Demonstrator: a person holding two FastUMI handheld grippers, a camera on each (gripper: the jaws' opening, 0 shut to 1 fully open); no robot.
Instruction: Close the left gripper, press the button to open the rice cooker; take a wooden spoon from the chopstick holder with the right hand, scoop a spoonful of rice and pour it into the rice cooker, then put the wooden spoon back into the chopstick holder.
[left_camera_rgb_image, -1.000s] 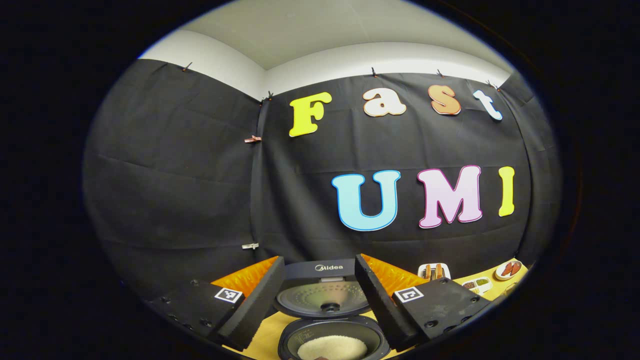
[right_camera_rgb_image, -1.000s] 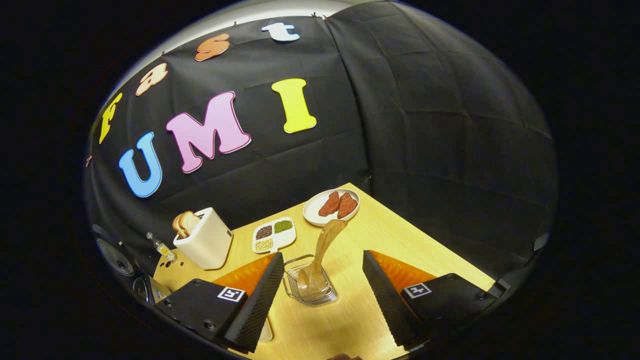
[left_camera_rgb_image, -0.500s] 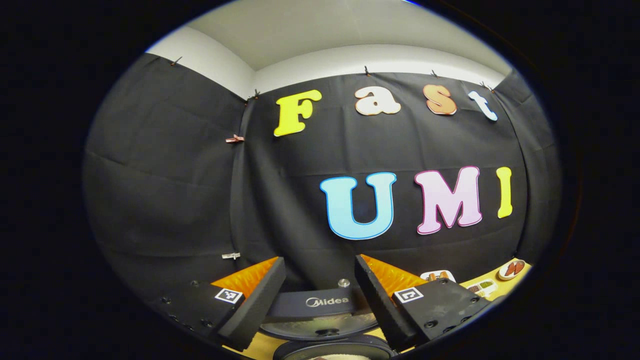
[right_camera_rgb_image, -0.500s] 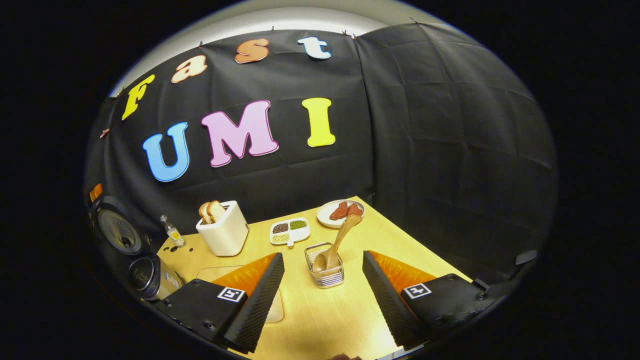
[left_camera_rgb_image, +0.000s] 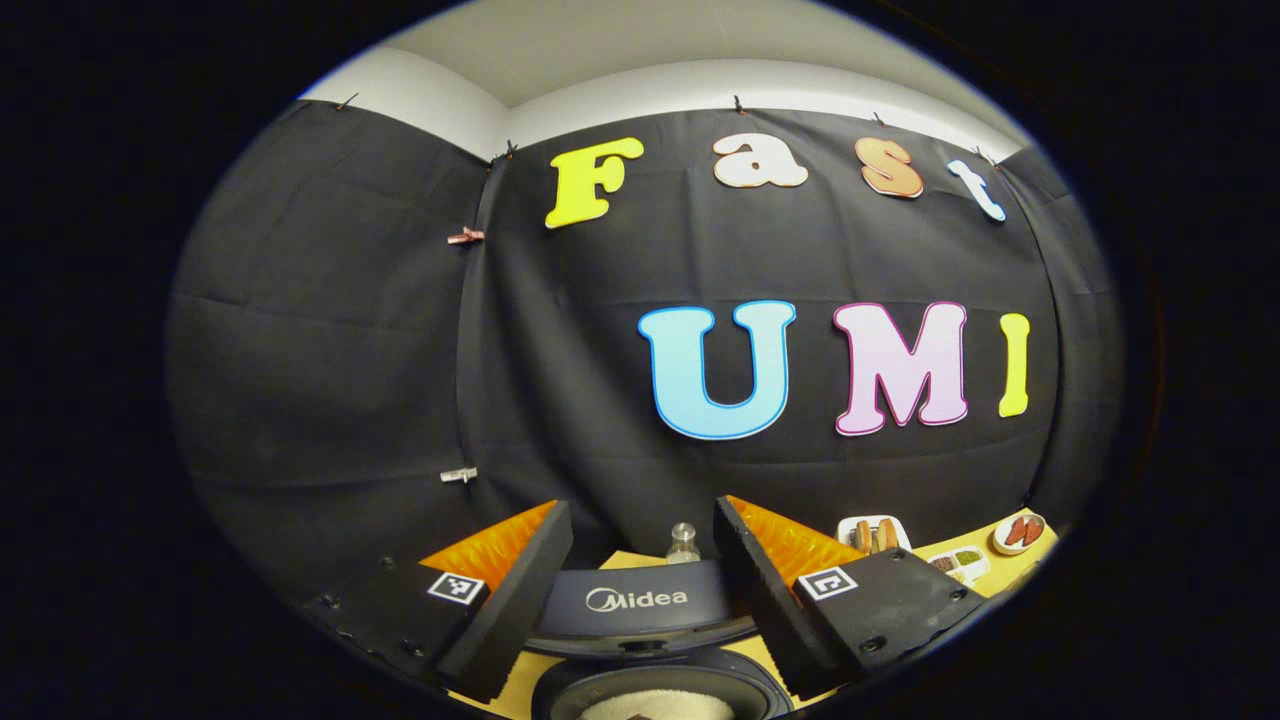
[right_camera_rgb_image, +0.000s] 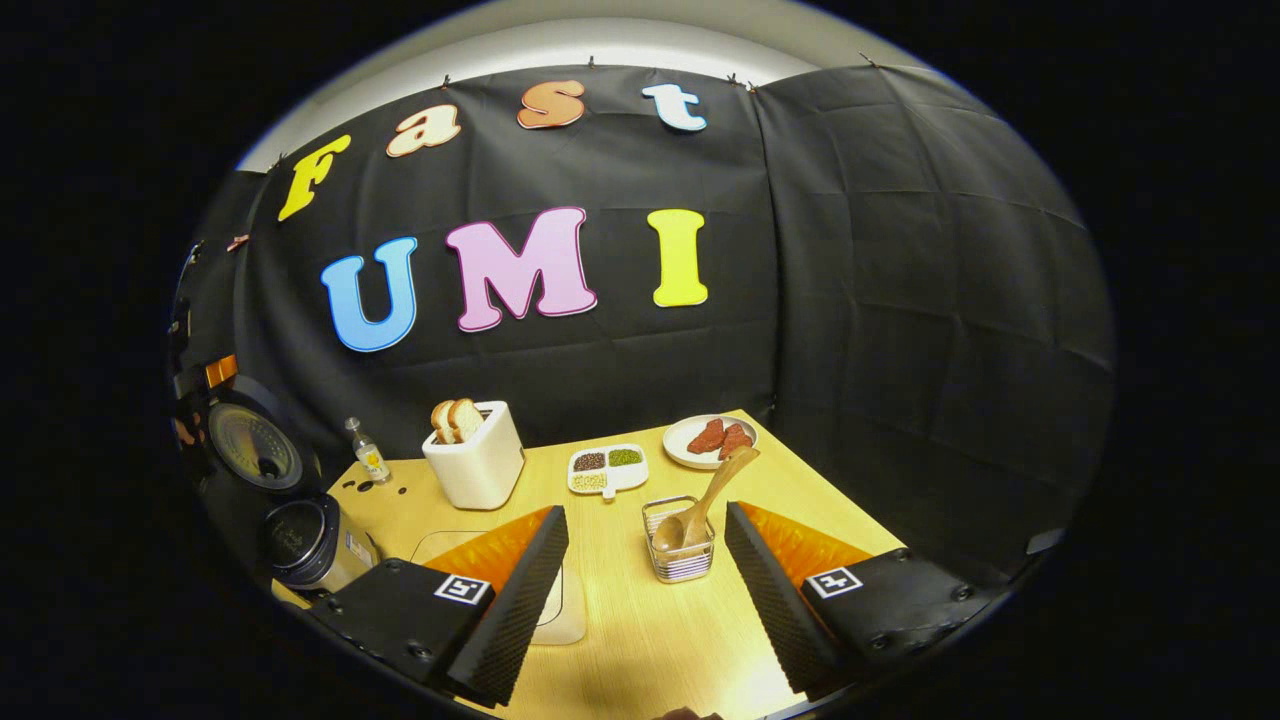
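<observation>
The rice cooker (right_camera_rgb_image: 300, 540) at lower left stands open with rice inside, the wooden spoon (right_camera_rgb_image: 705, 497) rests in the chopstick holder (right_camera_rgb_image: 680, 545), and the left gripper (left_camera_rgb_image: 640, 580) and right gripper (right_camera_rgb_image: 645, 590) gape empty, so little seems left.

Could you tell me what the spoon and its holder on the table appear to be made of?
The spoon looks like wood: matte, warm tan, carved in one piece. The chopstick holder looks like metal wire: thin, shiny bars with gaps you can see through, probably chromed or stainless steel.
</observation>
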